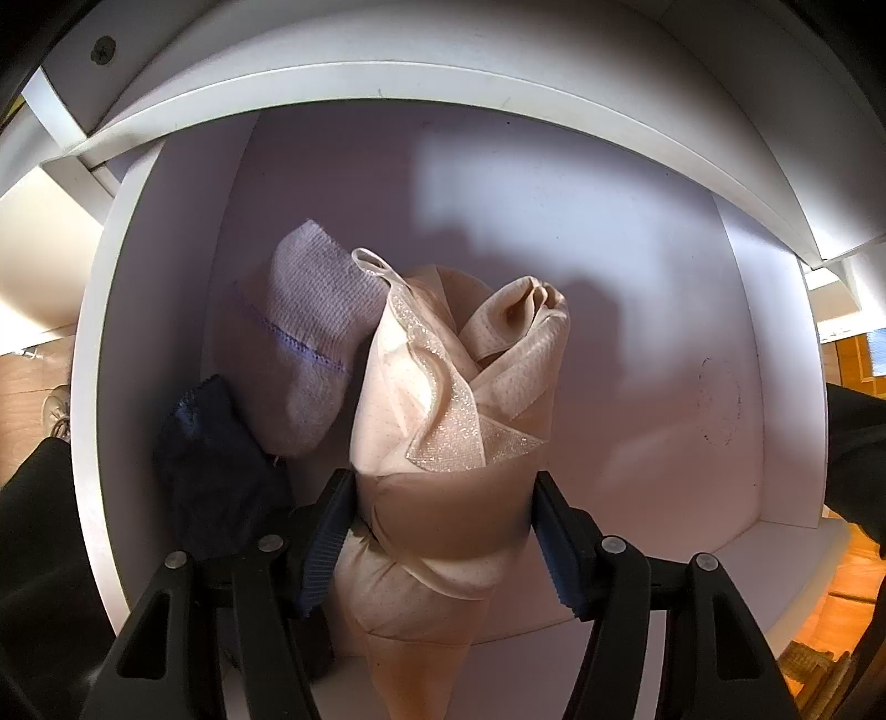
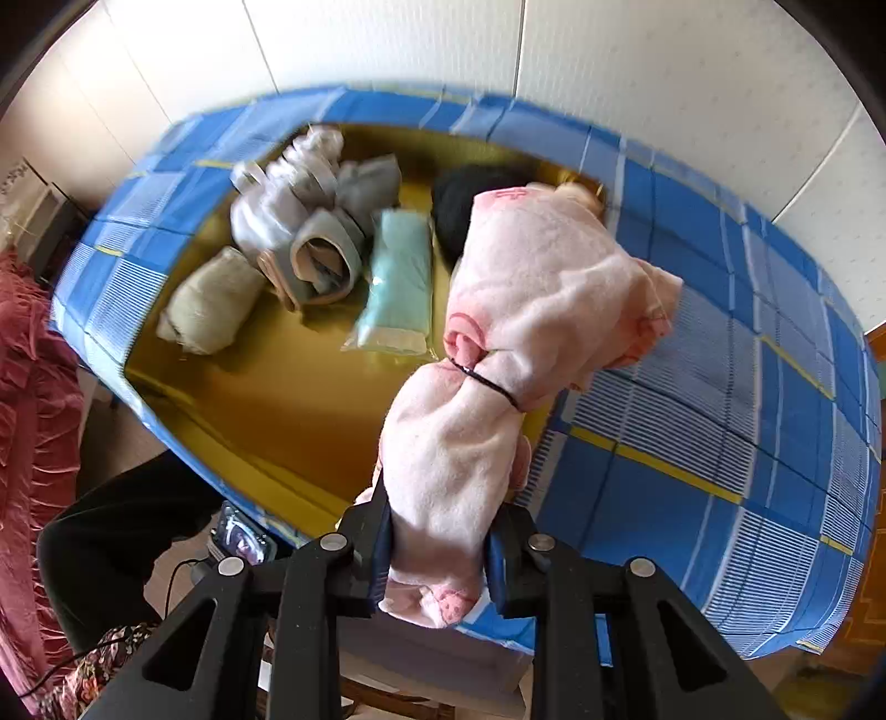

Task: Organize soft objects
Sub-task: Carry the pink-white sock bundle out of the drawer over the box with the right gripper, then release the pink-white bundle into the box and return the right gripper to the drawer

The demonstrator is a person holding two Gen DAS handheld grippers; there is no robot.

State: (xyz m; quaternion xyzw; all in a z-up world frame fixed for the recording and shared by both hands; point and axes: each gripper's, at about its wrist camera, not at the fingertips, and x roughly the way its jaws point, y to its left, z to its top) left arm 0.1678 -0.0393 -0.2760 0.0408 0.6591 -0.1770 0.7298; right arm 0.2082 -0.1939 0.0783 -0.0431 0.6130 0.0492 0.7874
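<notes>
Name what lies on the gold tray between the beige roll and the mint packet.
In the right wrist view, a grey bundle with peach trim lies between the beige roll and the mint packet on the gold tray.

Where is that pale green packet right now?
In the right wrist view, the pale green packet lies on the gold tray, between the grey rolled cloth and the held pink fleece bundle.

It was a home bedroom. A bed with a blue checked sheet (image 2: pixel 720 387) lay below the hand-held gripper, beside white wardrobe doors (image 2: pixel 387 44). A white shelf cubby (image 1: pixel 554 221) held rolled garments.
</notes>
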